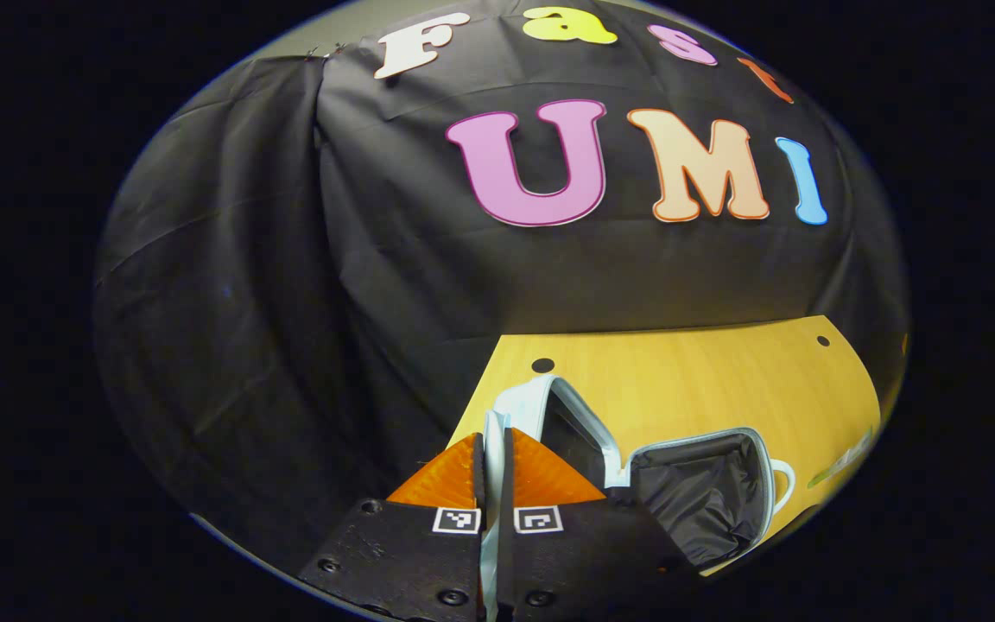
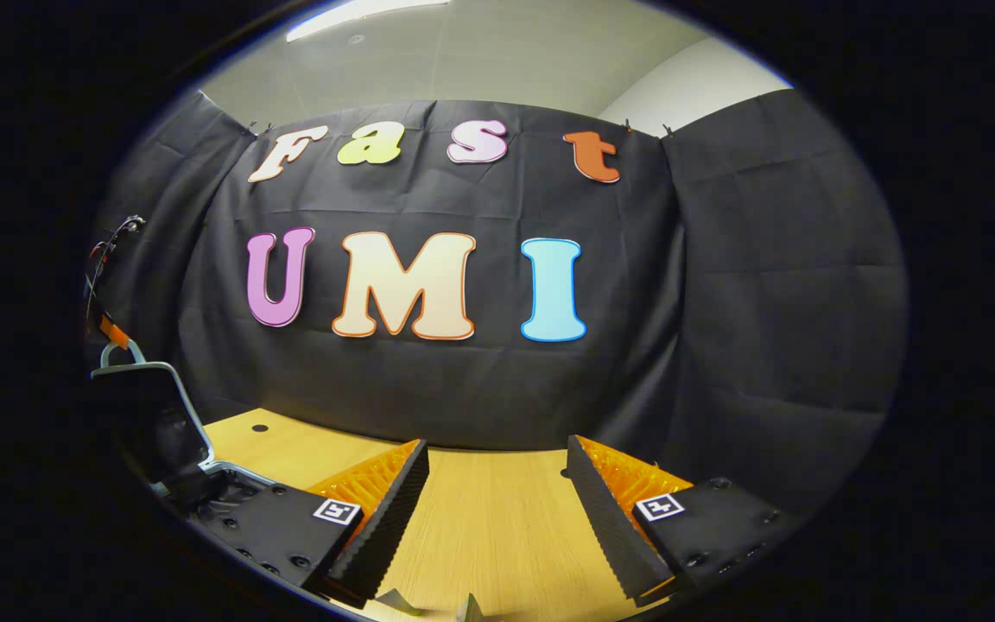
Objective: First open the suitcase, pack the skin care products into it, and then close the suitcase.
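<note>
Pale blue suitcase point(image 1: 549, 406) with black lining at 5 o'clock; light wood-grain surface point(image 1: 705, 380); black wall cloth point(image 1: 290, 285).

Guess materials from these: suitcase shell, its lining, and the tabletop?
The pale blue hard-shell suitcase looks like smooth moulded plastic: rigid rim, soft sheen. Its black crinkled lining looks like thin woven synthetic fabric: fine creases, faint shine. The light yellow wood-grain tabletop looks like laminate or veneer: straight even grain, flat satin surface; which one is unclear.
</note>
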`<state>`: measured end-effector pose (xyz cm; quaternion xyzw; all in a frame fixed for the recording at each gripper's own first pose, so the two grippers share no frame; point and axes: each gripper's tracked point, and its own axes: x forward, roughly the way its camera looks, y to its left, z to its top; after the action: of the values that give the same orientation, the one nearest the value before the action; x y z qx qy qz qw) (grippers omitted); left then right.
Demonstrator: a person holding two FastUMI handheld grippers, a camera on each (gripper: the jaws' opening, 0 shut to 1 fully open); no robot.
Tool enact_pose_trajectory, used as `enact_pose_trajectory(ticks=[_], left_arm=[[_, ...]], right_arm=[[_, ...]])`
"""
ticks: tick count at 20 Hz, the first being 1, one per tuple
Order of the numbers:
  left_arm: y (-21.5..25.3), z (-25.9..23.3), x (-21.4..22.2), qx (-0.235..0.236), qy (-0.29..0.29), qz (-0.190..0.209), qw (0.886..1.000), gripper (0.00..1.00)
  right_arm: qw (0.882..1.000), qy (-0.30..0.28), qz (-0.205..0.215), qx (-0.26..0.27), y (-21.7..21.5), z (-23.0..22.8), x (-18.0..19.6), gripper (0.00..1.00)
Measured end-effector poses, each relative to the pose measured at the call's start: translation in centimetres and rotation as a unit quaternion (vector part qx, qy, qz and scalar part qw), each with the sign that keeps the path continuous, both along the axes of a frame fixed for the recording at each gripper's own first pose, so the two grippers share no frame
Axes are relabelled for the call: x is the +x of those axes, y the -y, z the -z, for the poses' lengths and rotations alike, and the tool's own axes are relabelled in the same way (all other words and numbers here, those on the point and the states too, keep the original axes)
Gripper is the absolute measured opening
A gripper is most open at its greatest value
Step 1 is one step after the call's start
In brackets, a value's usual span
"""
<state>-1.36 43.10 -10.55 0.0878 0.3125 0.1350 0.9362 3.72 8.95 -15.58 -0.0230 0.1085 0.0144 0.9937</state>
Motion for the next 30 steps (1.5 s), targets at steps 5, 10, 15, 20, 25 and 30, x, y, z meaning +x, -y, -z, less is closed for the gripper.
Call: enact_pose_trajectory(ticks=[5,10,15,20,25,30], left_arm=[[-5.3,3.4,-0.5,-0.034,-0.016,-0.031,0.999,0.00],[-9.2,6.5,-1.4,-0.050,-0.027,-0.051,0.997,0.00],[-12.1,9.8,-2.3,-0.045,-0.037,-0.080,0.995,0.01],[-14.3,9.5,-2.5,-0.036,0.004,-0.125,0.992,0.14],[-12.0,5.1,-1.6,-0.018,0.089,-0.124,0.988,0.81],[-6.3,-1.3,-1.1,-0.013,0.183,-0.122,0.975,0.94]], right_arm=[[1.000,-0.001,0.028,-0.013,0.0,0.4,-0.1,0.98],[0.999,-0.012,0.043,-0.020,-0.4,1.2,-0.5,0.98],[0.998,-0.021,0.051,-0.021,-0.4,1.6,-0.7,0.98],[0.998,-0.023,0.055,-0.022,0.0,1.5,-0.4,0.98],[0.999,-0.013,0.039,-0.020,-0.3,0.9,-0.1,0.98],[1.000,0.014,0.017,-0.019,0.1,-1.1,-0.3,0.98]])
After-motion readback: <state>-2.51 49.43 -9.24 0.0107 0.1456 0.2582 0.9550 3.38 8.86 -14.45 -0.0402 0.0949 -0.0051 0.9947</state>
